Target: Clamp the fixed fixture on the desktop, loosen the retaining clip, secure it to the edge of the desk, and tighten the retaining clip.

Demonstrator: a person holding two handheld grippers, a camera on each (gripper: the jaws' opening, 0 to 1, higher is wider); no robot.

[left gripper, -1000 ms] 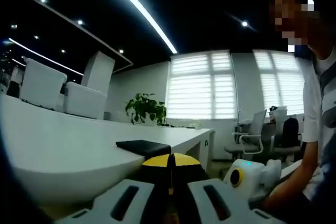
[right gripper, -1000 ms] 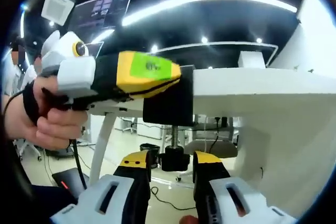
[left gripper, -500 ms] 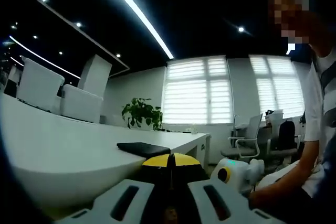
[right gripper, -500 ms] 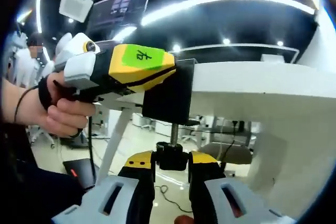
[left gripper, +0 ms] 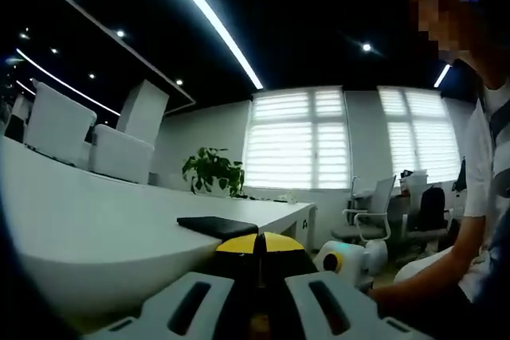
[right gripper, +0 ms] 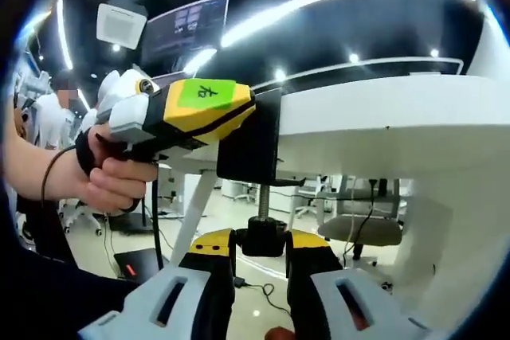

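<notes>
A black C-shaped clamp fixture [right gripper: 249, 142] is seated over the edge of the white desk [right gripper: 382, 121]. It is pinched by the closed yellow-tipped left gripper [right gripper: 255, 109], held in a person's hand [right gripper: 111, 181]. Below, the black round screw knob [right gripper: 264, 237] is squeezed between the right gripper [right gripper: 261, 246] jaws.

White desk [left gripper: 96, 228]; black fixture plate [left gripper: 217, 226] on top
</notes>
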